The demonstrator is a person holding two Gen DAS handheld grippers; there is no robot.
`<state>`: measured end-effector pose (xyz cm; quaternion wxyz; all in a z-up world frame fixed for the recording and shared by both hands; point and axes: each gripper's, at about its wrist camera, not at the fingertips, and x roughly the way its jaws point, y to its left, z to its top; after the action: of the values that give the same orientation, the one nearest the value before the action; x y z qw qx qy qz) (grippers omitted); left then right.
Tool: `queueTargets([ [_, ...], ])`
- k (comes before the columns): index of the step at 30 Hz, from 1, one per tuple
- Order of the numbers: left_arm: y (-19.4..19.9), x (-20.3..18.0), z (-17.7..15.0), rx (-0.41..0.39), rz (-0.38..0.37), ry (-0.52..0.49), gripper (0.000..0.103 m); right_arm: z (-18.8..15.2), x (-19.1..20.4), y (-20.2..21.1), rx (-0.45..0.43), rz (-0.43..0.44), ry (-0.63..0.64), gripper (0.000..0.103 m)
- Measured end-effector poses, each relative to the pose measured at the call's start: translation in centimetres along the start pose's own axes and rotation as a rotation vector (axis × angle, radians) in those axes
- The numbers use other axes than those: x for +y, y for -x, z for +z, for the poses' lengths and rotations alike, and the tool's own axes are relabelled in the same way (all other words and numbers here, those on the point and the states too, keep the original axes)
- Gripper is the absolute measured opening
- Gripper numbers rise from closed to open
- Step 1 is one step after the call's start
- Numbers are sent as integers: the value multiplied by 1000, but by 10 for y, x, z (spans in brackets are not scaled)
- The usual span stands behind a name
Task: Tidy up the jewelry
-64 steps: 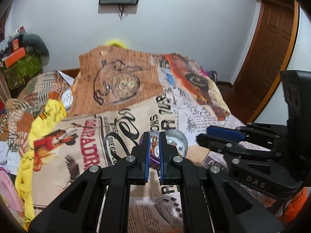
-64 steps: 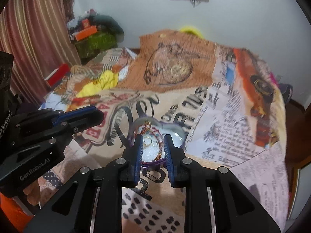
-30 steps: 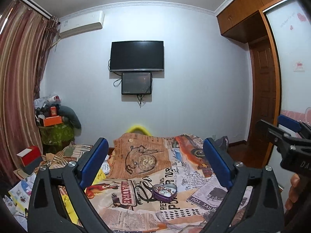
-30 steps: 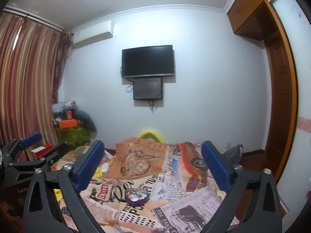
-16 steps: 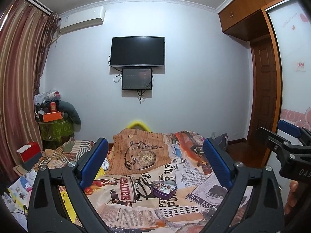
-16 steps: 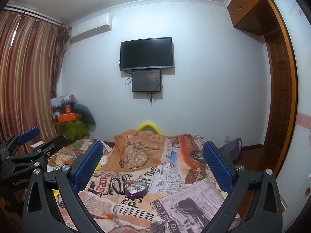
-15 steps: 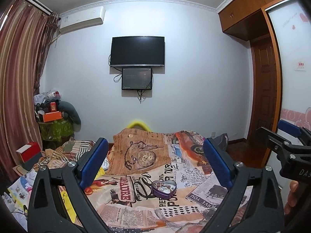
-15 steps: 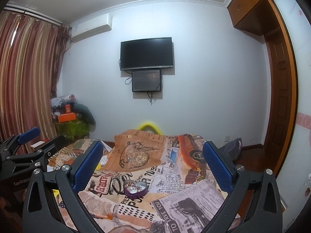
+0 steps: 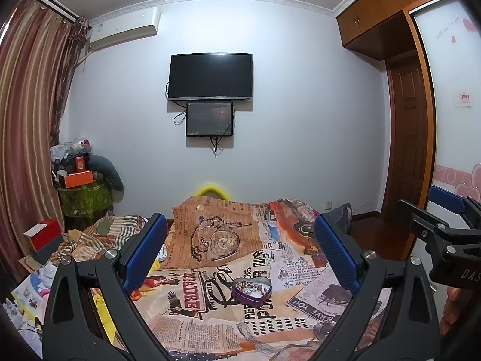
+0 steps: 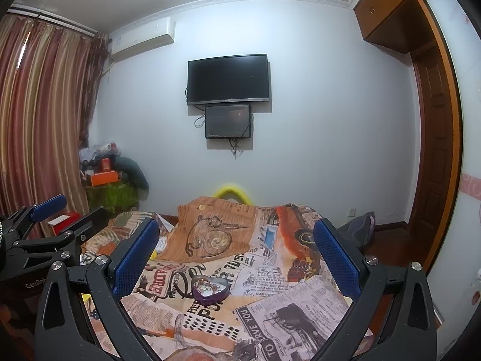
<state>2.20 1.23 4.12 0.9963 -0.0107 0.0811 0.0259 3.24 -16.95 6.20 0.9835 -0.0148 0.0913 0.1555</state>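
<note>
Both grippers, left gripper (image 9: 240,255) and right gripper (image 10: 236,258), gape wide and empty, raised well back from the purple heart-shaped jewelry tin (image 9: 252,291) lying ahead and below on the printed bedspread (image 9: 300,270), roughly centred between them.

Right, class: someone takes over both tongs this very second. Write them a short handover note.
Left tongs: open, empty, held back above the bed.
Right tongs: open, empty, likewise back from the bed.
Heart tin: open on the bedspread, between the fingers in both views, jewelry inside.
Done: no loose pieces visible outside the tin.
Left: no lid in view; check whether it needs closing.
</note>
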Motion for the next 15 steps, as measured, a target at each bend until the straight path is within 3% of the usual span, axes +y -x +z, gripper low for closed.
queueTargets([
  [15,-2,-2,0,8,-9,4,99,0,0,0,6,2,-4,102],
])
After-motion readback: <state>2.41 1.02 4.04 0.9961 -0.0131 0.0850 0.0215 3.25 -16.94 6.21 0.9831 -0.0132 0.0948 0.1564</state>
